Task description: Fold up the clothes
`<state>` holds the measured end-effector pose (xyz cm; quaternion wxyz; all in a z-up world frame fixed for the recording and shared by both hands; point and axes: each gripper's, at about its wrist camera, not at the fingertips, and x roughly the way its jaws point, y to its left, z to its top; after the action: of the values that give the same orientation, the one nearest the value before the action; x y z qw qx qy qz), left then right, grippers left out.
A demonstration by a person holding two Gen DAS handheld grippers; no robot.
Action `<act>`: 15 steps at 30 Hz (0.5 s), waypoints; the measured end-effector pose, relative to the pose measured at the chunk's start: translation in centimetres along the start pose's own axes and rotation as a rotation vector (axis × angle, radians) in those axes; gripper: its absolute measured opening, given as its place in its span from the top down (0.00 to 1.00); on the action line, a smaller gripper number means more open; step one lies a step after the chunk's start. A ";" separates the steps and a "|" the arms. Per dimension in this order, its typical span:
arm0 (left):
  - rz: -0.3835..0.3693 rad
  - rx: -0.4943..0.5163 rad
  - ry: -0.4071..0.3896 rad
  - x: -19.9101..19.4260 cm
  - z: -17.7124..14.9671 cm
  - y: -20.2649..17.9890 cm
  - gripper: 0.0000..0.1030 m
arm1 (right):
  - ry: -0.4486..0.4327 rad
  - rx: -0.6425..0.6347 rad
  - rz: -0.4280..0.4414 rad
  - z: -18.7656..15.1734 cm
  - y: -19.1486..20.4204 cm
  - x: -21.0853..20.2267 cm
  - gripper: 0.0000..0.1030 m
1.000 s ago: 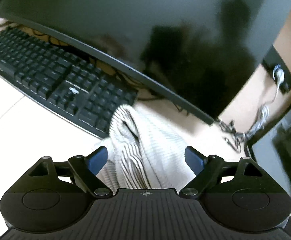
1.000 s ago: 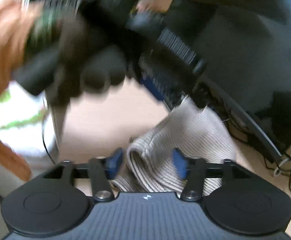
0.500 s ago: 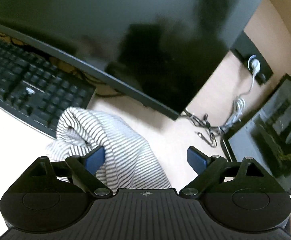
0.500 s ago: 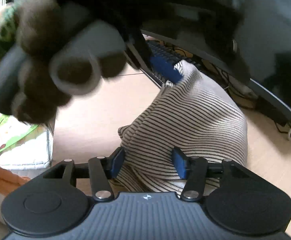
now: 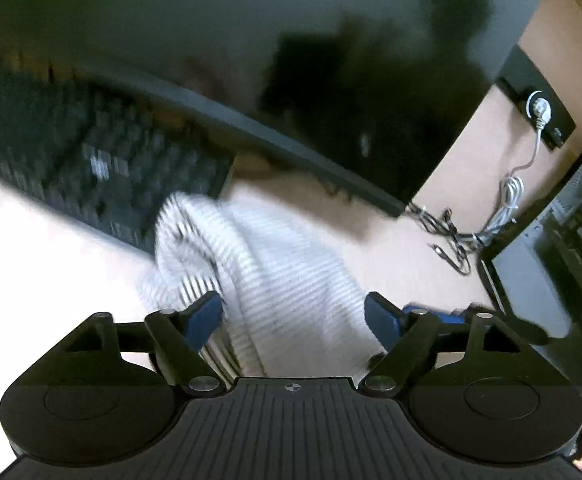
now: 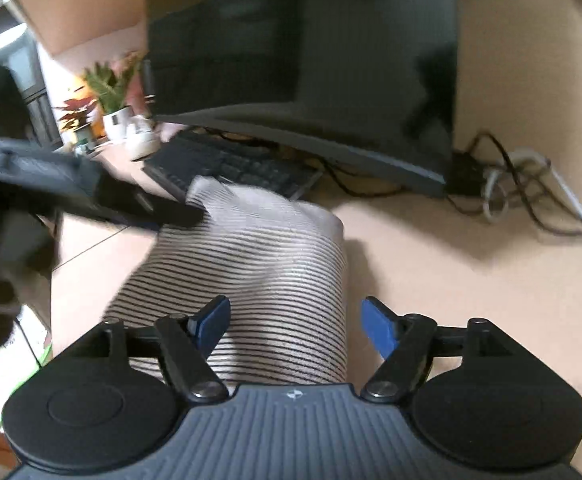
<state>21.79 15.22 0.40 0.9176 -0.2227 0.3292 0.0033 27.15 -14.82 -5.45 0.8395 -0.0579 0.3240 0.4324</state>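
Note:
A cream garment with thin dark stripes point(image 6: 259, 264) lies bunched on the pale desk, its far corner against the keyboard. My right gripper point(image 6: 297, 322) is open, blue pads on either side of the garment's near end. My left gripper point(image 5: 295, 316) is also open, and the striped garment point(image 5: 275, 272) runs between its spread fingers. In the right wrist view the left gripper point(image 6: 163, 210) shows as a dark blurred shape reaching in from the left, its tip at the garment's far left corner. The right gripper point(image 5: 443, 314) peeks out behind my left gripper's right finger.
A large dark monitor point(image 6: 303, 60) stands just behind the garment, with a black keyboard point(image 6: 231, 168) under it. Tangled cables point(image 6: 511, 188) lie to the right. A power strip point(image 5: 539, 104) and a second dark screen point(image 5: 551, 264) are at the far right. Potted plants point(image 6: 107, 100) stand at the back left.
The right gripper's fingers have spread wider around the garment. The left gripper has drawn away from the right camera to the garment's far left corner. Both views have swung, with blur.

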 end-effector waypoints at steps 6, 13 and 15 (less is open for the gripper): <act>-0.079 -0.009 -0.098 -1.8 2.1 -1.2 0.14 | 0.030 0.105 0.027 -0.2 -1.3 2.8 0.17; -0.121 -0.084 0.048 3.1 0.6 0.7 0.13 | 0.043 0.172 0.076 -0.7 -0.2 4.9 0.14; -0.106 -0.125 0.060 4.1 -0.1 2.6 0.20 | 0.044 0.172 0.080 -0.7 0.1 5.1 0.14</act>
<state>24.50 16.89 -3.20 0.8905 -0.2967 0.3435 -0.0313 28.82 -11.50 -8.98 0.8162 0.0176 0.3803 0.4346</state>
